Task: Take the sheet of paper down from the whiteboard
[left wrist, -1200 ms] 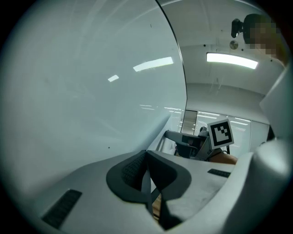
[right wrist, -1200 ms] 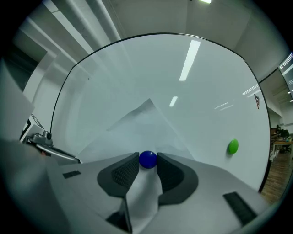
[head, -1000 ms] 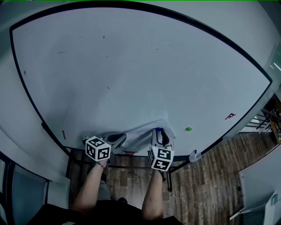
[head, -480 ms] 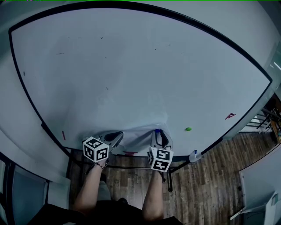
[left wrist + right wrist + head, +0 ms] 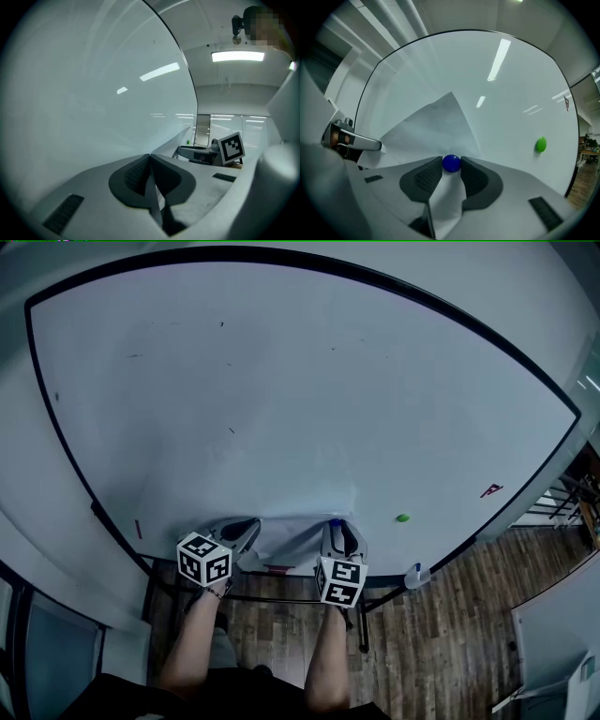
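The sheet of paper (image 5: 292,536) hangs low on the whiteboard (image 5: 281,390), just above its bottom edge, with wide bare board above it and to both sides. A green magnet (image 5: 402,517) sits well apart on the right. In the head view both grippers cover the sheet's lower corners. The left gripper (image 5: 150,157) is pinched together on the sheet's edge. The right gripper (image 5: 451,165) grips a blue magnet (image 5: 451,162) between its tips, and the paper runs through the gap beneath. Whether that magnet touches the board cannot be made out.
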The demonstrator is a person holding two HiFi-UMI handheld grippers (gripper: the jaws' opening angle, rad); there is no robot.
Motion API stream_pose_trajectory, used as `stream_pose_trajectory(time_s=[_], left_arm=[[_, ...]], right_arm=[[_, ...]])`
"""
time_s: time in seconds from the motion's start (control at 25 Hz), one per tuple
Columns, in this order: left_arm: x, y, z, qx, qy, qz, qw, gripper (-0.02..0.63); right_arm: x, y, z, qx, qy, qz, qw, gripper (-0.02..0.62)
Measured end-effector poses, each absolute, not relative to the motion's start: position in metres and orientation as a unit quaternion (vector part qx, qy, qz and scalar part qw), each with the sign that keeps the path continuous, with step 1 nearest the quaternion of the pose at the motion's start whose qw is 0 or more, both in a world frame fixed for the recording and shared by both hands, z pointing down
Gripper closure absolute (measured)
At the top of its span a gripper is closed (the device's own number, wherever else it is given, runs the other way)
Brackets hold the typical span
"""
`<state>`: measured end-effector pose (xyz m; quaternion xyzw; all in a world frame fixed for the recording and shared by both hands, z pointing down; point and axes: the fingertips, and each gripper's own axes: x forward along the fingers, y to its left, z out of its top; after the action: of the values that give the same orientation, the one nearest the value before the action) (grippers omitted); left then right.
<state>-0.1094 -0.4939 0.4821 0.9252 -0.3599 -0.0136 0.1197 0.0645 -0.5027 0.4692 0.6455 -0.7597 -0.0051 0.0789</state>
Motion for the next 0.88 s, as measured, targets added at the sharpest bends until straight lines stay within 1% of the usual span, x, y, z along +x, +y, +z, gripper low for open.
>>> stream_pose_trajectory(time_s=[0.44, 0.88], left_arm=[[-0.116, -0.491, 0.478, 0.923, -0.367, -0.018, 0.116, 0.584], [-0.136, -0.49, 0.482, 0.911, -0.392, -0.027, 0.129, 0.584]], right_arm=[[0.065, -0.503, 0.477, 0.642, -0.762, -0.005, 0.09, 0.462], [0.064, -0.502, 0.479, 0.637, -0.765, -0.001, 0.092, 0.462]])
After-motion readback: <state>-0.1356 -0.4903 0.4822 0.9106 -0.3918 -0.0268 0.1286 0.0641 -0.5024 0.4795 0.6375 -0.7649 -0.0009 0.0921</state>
